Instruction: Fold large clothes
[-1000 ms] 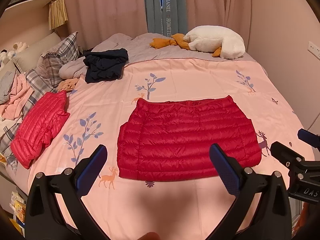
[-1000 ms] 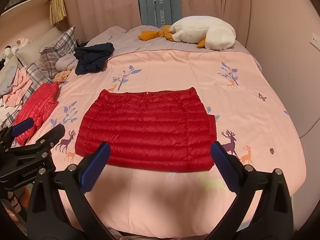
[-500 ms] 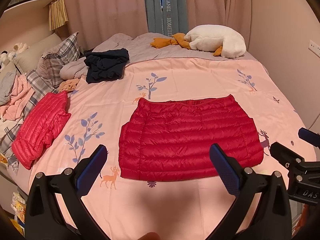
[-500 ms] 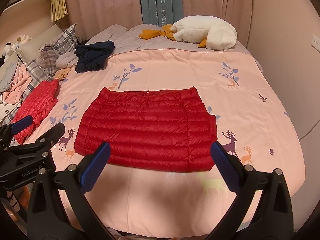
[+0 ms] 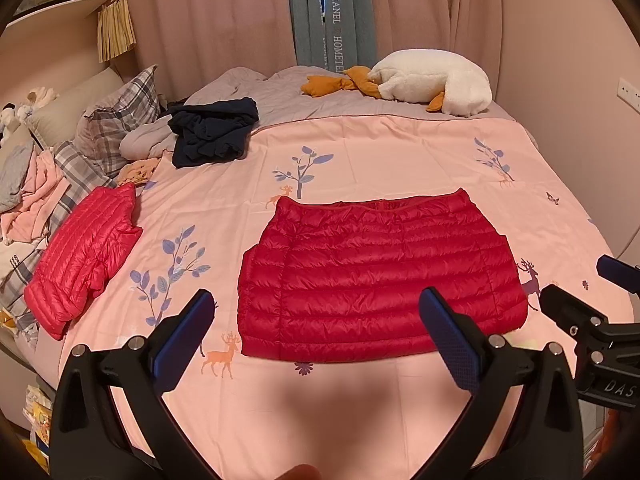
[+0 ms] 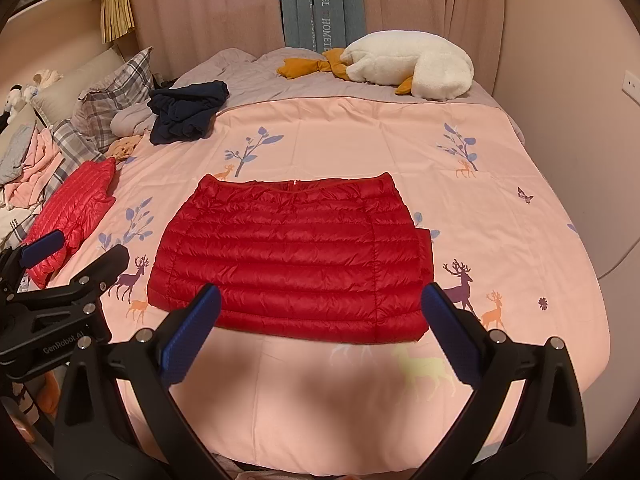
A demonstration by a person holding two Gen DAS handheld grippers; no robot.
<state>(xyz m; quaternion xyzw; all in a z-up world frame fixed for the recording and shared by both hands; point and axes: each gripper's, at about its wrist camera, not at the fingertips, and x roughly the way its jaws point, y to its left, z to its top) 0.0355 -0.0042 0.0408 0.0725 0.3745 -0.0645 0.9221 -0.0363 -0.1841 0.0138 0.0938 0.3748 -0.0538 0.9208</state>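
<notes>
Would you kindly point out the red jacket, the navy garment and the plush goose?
Red jacket (image 6: 288, 256), right wrist view, middle of its quilted panel.
Navy garment (image 5: 212, 132), left wrist view, centre of the heap.
Plush goose (image 6: 416, 68), right wrist view, white body.

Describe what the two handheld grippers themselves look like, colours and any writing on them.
Both the left gripper and right gripper are matte black plastic frames with silver screw heads, splaying into two arms tipped with blue textured pads. White lettering reads "GenRobot.AI" on the left one's body and "DAS" on the right one's. No cables or sleeves show.
</notes>
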